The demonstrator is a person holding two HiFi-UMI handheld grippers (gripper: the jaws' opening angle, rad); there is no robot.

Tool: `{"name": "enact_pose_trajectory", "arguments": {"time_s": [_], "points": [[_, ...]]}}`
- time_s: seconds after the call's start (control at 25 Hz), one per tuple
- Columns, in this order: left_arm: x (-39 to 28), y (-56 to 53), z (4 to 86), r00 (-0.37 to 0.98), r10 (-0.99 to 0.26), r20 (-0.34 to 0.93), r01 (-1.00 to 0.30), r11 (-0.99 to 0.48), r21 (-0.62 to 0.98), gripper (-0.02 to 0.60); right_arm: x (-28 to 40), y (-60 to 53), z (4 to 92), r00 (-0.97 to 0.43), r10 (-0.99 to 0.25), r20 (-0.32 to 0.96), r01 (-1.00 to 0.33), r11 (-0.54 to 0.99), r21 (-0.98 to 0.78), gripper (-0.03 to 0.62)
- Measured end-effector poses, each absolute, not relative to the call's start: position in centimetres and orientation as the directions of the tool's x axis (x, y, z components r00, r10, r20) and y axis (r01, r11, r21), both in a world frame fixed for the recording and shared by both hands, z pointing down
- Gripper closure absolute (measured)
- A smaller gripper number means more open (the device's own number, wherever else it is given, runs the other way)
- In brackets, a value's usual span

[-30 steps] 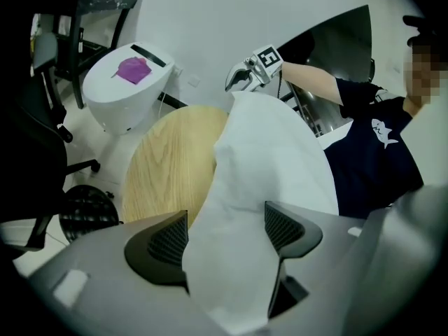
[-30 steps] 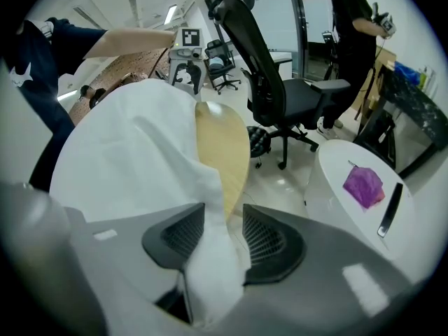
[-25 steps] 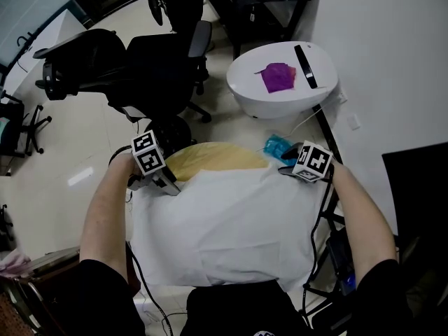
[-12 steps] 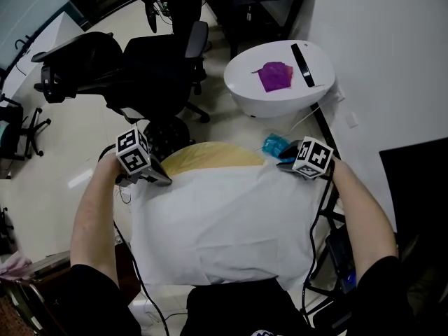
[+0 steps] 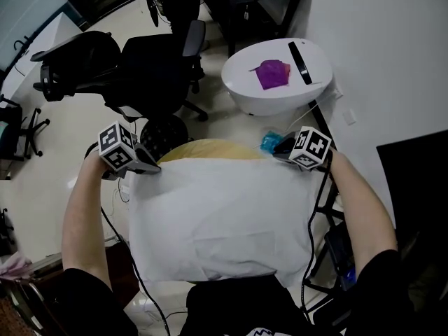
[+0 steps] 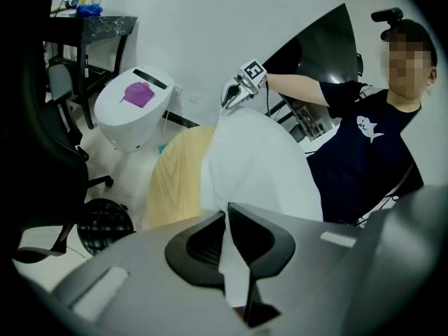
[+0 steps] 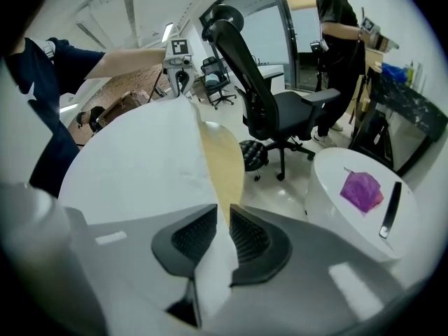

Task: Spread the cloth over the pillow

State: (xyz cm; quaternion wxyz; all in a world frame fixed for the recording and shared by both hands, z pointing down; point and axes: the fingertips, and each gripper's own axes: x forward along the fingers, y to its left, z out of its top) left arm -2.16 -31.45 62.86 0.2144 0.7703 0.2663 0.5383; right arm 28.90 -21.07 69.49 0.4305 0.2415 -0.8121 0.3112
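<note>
Covering more pillow now (cloth taut)

Office w/ swivel chairs, glass partition.

1. One white cloth, filling the centre of the head view.
2. One yellow pillow, showing just above the cloth's top edge.
3. Two hand-held grippers: the left gripper at centre left, the right gripper at centre right, its jaws closing with cloth between them.
4. One round white table, upper right of centre.
5. One purple item and one black bar on that table.
6. One small blue object below the table.
7. Three black office chairs: upper centre, upper left, far left edge.
8. Two people: one holding the grippers, one standing at the upper right of the right gripper view.
</note>
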Motion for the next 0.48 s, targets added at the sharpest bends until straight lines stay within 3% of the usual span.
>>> {"name": "enact_pose_trajectory", "arguments": {"time_s": [0.48], "points": [[-2.8,-29.0,68.3,0.087,0.595,0.799,0.151,-0.801,0.579,0.574,30.2,-23.2,66.1,-0.468,-0.321,0.824,-0.727,0.669,-0.152,0.53]]}}
